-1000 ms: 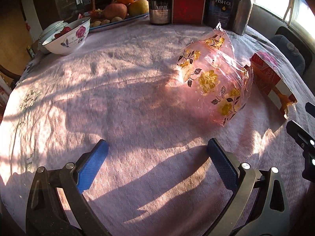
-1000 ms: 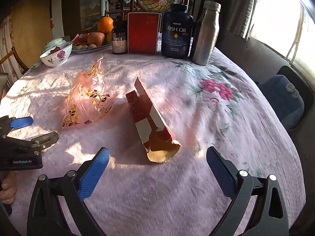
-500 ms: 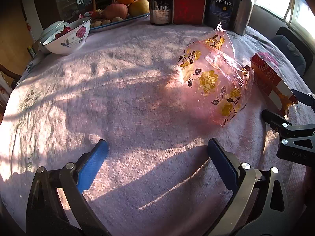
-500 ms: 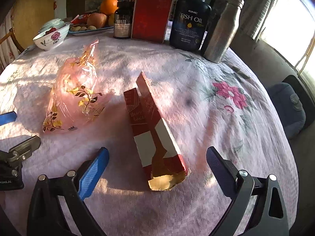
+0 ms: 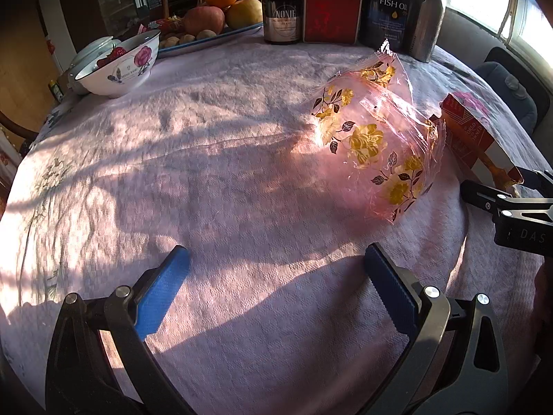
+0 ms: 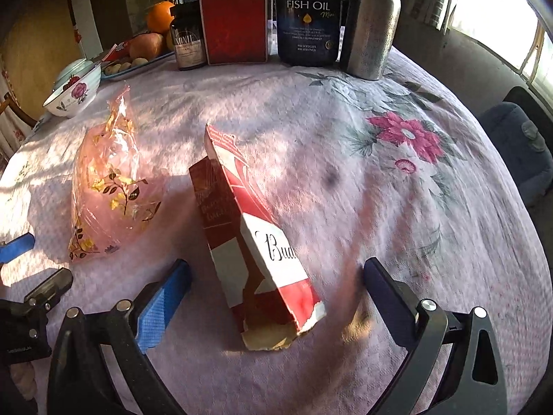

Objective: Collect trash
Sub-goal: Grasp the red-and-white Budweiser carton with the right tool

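The right gripper (image 6: 276, 287) stands wide open and empty, its jaws straddling the torn near end of the carton (image 6: 255, 238), whose long axis runs toward 11 o'clock. The left gripper (image 5: 276, 276), also wide and empty, has the bag (image 5: 376, 141) at 1 o'clock (bare cloth (image 5: 172, 159) elsewhere).

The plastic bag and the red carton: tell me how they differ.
The plastic bag is see-through pink film printed with yellow flowers; the red carton is opaque red-and-white card with script lettering. The bag is crumpled and puffy; the carton is stiff, long and flattened, torn open at its near end. Both lie untouched on the pink tablecloth, side by side.
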`<state>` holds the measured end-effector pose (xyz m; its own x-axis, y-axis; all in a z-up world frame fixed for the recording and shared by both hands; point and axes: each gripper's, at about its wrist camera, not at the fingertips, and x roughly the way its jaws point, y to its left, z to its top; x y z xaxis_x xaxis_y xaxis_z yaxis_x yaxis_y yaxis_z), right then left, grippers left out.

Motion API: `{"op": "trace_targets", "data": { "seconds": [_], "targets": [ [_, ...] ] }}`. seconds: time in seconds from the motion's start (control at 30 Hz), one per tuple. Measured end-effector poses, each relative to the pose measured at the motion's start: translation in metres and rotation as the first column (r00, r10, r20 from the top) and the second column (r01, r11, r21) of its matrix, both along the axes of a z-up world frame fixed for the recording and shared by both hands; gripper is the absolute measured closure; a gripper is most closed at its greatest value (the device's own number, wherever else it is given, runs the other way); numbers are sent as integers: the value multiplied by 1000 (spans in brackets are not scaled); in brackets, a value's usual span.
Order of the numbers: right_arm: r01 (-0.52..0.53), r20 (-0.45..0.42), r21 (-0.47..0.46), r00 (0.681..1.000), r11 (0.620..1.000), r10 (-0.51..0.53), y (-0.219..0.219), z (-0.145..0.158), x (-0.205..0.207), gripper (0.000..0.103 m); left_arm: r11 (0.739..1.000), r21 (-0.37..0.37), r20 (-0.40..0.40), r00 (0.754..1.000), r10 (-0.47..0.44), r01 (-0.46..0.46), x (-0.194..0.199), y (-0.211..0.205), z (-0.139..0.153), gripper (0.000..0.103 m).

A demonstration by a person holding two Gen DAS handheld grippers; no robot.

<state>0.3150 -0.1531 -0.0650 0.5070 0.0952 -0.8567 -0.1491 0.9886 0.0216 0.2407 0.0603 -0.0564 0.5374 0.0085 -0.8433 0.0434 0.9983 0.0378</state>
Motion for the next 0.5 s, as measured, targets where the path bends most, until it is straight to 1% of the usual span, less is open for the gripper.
{"op": "trace_targets", "data": {
  "seconds": [0.03, 0.07, 0.1, 0.17, 0.3, 0.37, 0.43, 0.47, 0.5],
  "targets": [
    [27, 55, -18, 998, 999, -26, 1, 1, 3, 5, 1000, 0, 1, 1000, 1, -1, 0, 0, 0, 5],
    [39, 60, -46, 998, 998, -36, 4, -2, 7, 5, 1000, 1, 2, 1000, 3, -3, 1, 1, 0, 5],
    [32, 70, -35, 997, 999, -29, 6, 0, 9, 5, 1000, 2, 3, 1000, 4, -4, 1, 1, 0, 5],
    [22, 71, -46, 997, 999, -19, 9, 0, 10, 5, 1000, 2, 4, 1000, 6, -6, 3, 1, 0, 5],
    [10, 48, 15, 999, 1000, -10, 3, -3, 9, 6, 1000, 2, 5, 1000, 7, -7, 2, 1, -1, 5],
    [7, 67, 23, 998, 1000, -9, 3, 1, 7, 23, 1000, 2, 6, 1000, 7, -7, 2, 0, -1, 5],
    [0, 83, 31, 997, 1000, -3, 2, 5, 3, 59, 1000, 1, 6, 1000, 7, -7, 2, 1, -1, 5],
    [5, 87, 37, 996, 999, -9, 0, 6, 2, 61, 1000, 1, 6, 1000, 7, -7, 2, 1, -1, 5],
    [7, 88, 63, 996, 998, -13, -4, 7, 2, 61, 1000, 2, 6, 1000, 7, -7, 2, 1, -1, 5]
  ]
}}
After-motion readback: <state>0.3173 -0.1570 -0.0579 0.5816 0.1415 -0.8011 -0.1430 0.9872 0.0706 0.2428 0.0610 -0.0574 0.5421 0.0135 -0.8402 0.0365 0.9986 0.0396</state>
